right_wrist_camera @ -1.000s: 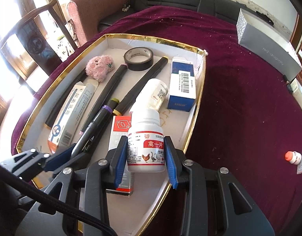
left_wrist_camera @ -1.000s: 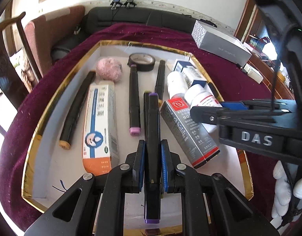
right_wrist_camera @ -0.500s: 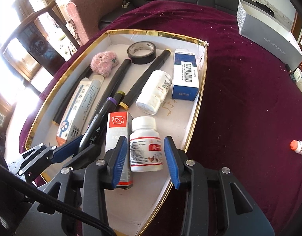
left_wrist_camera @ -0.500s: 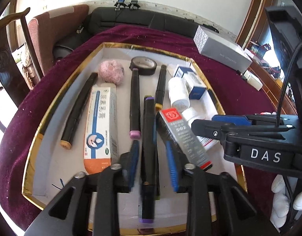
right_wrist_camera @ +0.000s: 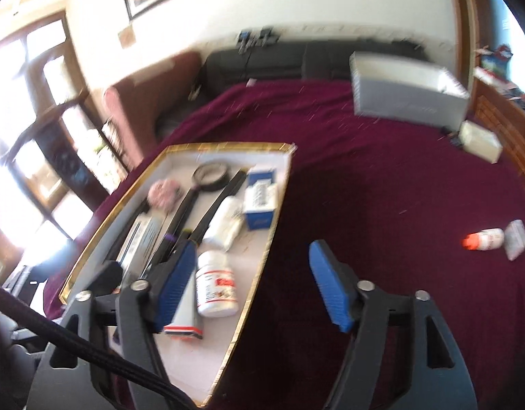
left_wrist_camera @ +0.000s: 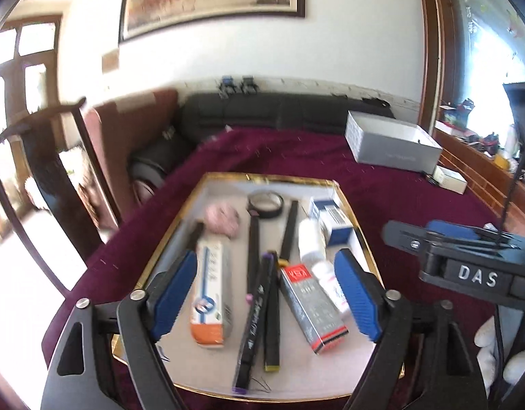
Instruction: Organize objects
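A gold-rimmed tray (left_wrist_camera: 361, 239) on the maroon cloth holds several items. My left gripper (left_wrist_camera: 264, 294) hovers above it, jaws opening wide, with nothing pressed between the pads. The purple-capped black marker (left_wrist_camera: 254, 324) lies loose in the tray beneath it. My right gripper (right_wrist_camera: 254, 285) also has its jaws opening, empty, over the tray's right rim (right_wrist_camera: 262, 256). The white pill bottle (right_wrist_camera: 216, 287) lies on its side in the tray beside the right gripper's left pad. In the left wrist view the same white pill bottle (left_wrist_camera: 327, 282) lies next to a red-and-grey box (left_wrist_camera: 313, 307).
Also in the tray: an orange-and-white box (left_wrist_camera: 211, 297), a pink pom-pom (left_wrist_camera: 221, 220), a tape roll (left_wrist_camera: 265, 201), a blue-and-white carton (left_wrist_camera: 332, 220) and further markers. A small orange-capped bottle (right_wrist_camera: 484, 239) lies on the cloth at right. A grey box (right_wrist_camera: 406, 92) stands at the back.
Both grippers opened, letting go of the marker and the pill bottle, which now lie in the tray. Both rose and tilted up; the right one shifted rightward off the tray.
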Available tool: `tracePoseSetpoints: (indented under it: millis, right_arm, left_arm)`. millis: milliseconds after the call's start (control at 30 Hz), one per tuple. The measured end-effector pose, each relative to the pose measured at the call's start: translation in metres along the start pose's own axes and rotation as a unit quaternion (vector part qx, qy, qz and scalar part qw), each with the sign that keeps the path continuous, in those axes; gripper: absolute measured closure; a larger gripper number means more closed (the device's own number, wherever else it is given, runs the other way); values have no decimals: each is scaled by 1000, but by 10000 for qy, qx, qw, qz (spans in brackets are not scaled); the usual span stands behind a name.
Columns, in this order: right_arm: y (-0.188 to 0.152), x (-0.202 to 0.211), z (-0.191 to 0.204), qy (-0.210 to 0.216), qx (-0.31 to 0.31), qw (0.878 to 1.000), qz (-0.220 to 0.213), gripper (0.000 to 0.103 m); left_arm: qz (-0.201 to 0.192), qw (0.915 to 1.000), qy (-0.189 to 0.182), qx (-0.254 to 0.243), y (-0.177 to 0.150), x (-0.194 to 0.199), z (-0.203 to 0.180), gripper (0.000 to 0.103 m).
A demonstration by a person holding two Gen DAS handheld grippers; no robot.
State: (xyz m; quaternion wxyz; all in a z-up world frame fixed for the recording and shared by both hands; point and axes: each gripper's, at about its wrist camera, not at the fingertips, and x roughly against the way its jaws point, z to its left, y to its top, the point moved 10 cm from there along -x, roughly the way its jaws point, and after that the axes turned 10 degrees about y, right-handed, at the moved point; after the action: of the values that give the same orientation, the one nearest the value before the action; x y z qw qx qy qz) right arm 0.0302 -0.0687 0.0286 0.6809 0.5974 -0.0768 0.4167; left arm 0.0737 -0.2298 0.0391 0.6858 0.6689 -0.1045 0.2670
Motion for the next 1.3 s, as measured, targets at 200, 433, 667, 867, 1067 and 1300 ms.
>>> tracePoseSetpoints:
  millis: [200,433,667,867,1067,1300]
  right_arm:
    - [8,25,-9,-577,158,9959,-681,22]
    - [6,28,-14,-794,264,9935,-777,22]
    - [-2,35,-19,-864,208,9927,-811,22]
    - [-4,34,-26,-1009,193,9914,-811,22]
    - [-3,37,-32,-1173,188,9889,-888,22]
    - [-7,27,-34,-1215,226,9895,-752,22]
  left_arm:
    - [-84,9982,592,18,7,7,7,9]
    - [329,9972,672,73,-5,2,8,9]
    - [516,9964,670,67,-13,1,5,9]
    - [574,9965,608,33,-15,1,0,9]
    - [807,9944,645,203,-22,-9,6,9]
    - [846,9939,637,310,-23,-12,16,9]
